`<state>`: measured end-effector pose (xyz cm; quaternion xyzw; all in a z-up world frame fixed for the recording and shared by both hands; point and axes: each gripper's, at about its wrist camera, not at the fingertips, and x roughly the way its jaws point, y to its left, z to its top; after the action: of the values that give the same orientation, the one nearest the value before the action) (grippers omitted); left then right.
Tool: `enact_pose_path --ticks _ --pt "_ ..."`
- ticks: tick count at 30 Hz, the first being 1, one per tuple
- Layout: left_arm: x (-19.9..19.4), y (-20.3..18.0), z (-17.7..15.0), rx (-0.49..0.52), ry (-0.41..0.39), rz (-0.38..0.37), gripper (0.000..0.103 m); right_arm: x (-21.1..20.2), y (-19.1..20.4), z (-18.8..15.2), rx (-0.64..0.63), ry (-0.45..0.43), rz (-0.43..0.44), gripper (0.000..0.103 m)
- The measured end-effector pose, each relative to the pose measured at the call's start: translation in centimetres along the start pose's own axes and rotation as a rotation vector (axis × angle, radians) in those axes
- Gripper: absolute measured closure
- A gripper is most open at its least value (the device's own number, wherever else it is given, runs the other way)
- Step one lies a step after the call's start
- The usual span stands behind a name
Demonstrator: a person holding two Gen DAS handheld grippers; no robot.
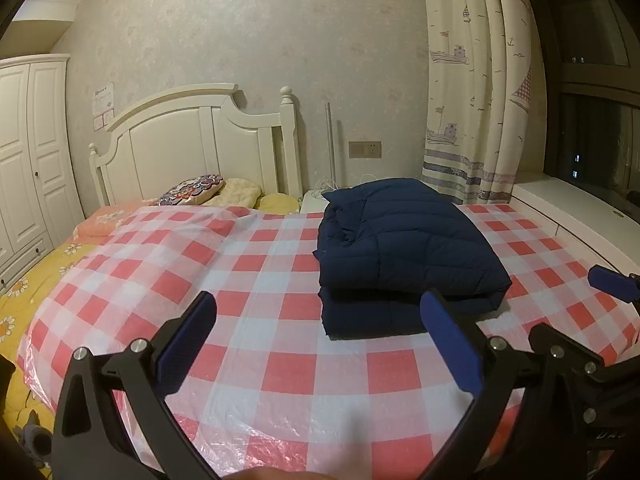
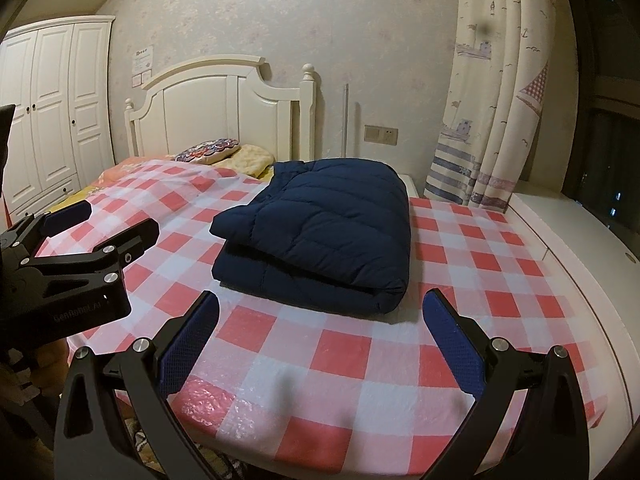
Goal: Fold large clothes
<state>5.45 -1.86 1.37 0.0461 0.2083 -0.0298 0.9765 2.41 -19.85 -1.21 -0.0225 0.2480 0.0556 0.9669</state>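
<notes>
left gripper (image 1: 318, 318) hovering spread wide, holding nothing | right gripper (image 2: 320, 316) likewise gaping, empty | navy down jacket (image 2: 320, 236) lying beyond both on checked cover (image 1: 256, 272), apparently folded into 2 stacked layers | folding looking finished; perhaps only tidying remaining

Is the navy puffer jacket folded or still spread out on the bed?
Folded. The navy puffer jacket lies as a compact stacked rectangle on the checked cover, layers visible along its near edge. Neither gripper touches it.

Left gripper (image 1: 320, 320) and right gripper (image 2: 320, 316) hover side by side, jaws spread wide, empty
</notes>
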Motion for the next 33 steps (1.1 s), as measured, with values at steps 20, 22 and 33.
enact_pose_path --ticks 20,22,33 --pt "0.0 0.1 0.0 -0.001 0.001 0.000 0.002 0.3 0.5 -0.3 -0.004 0.016 0.012 0.005" --pt "0.0 0.2 -0.1 -0.002 0.001 -0.002 0.002 0.3 0.6 -0.4 -0.004 0.017 0.014 0.005" --pt "1.1 -0.2 -1.6 0.014 0.041 -0.044 0.002 1.4 0.4 -1.1 -0.005 0.046 0.027 0.005"
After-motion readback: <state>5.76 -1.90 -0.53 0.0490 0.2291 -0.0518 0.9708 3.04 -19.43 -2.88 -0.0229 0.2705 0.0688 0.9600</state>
